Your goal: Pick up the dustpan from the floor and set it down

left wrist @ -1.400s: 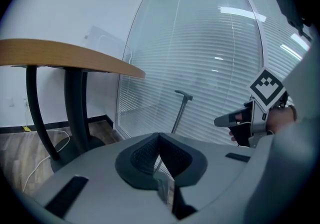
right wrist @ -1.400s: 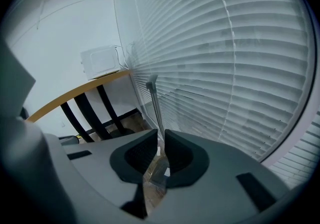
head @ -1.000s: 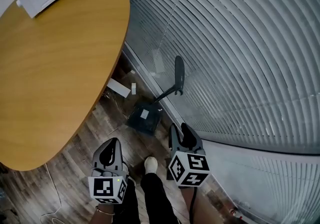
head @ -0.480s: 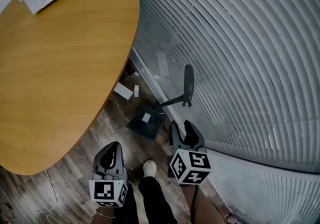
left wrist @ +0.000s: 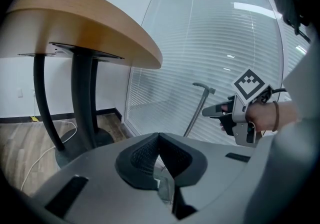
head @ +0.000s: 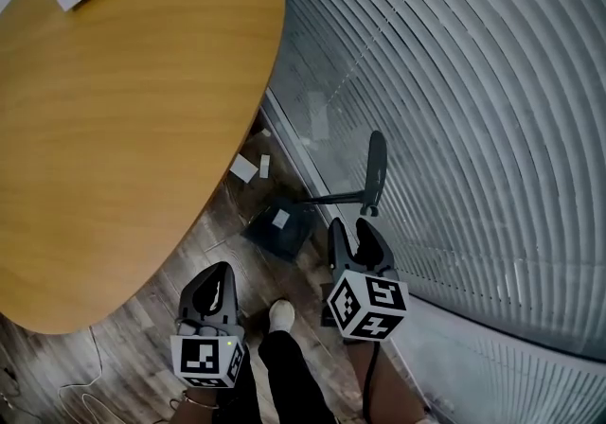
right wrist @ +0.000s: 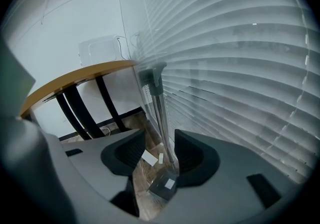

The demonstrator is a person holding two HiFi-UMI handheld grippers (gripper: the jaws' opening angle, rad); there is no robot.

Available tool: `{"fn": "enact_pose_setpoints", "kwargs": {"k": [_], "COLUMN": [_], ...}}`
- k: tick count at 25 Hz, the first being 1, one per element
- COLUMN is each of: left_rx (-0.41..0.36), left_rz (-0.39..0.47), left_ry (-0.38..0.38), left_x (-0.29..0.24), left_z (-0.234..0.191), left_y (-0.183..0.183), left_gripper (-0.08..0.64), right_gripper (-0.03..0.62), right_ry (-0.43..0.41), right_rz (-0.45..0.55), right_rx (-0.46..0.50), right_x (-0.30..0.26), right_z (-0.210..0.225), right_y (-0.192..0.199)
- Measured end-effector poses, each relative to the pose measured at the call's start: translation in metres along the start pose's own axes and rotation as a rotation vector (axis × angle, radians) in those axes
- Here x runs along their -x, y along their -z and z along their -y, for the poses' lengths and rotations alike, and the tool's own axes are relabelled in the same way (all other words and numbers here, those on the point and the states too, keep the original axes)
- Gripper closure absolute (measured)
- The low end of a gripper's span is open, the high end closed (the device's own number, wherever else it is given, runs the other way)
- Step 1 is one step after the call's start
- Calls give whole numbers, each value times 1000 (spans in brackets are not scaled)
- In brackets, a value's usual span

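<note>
Dustpan (head: 277, 229) pickup hasn't started: head view has it sitting on the floor (head: 133, 346) at lower centre by the blinds (head: 473, 129), its handle (head: 376, 167) sticking up just above the right gripper (head: 348, 229), tabletop (head: 114, 129) filling the upper left, paper scraps (head: 244, 167) near the pan. Left gripper view shows the left gripper (left wrist: 159, 143) jaws pressed together on nothing. Right gripper view has the jaws spread wide with the handle's pole lined up in the gap but untouched, so grab, lift and set-down all look left to do, and the blinds right behind seem the tight spot.
</note>
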State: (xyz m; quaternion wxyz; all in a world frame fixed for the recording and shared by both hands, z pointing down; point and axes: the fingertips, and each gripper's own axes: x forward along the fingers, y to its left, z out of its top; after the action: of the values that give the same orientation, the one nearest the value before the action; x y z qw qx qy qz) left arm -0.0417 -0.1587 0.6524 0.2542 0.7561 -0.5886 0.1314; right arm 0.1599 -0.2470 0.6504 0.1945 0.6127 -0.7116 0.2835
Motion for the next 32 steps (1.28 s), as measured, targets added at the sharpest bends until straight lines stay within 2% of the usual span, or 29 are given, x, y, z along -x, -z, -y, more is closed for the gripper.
{"fn": "enact_pose_setpoints", "kwargs": {"k": [14,19,25,32], "left_rx": [-14,-7,-2,-2], "left_rz": [-19,-32,-39,-35], "left_ry": [38,38,28,8], "left_x": [-21,-21,-20,-19], "left_z": [16,17,13,8], "left_y": [-2,2,4,4], "left_gripper": [545,545,545,545], "right_gripper": [402,405,471,482], "right_ry": [-21,-29,-32,-14], "right_rz": [11,32,46,52], "right_rx": [12,-13,-2,54], "right_x": [-25,-28,-32,-33], "right_z": [2,1,-2,-1], "right_y": [-18,-26,-29,-29]}}
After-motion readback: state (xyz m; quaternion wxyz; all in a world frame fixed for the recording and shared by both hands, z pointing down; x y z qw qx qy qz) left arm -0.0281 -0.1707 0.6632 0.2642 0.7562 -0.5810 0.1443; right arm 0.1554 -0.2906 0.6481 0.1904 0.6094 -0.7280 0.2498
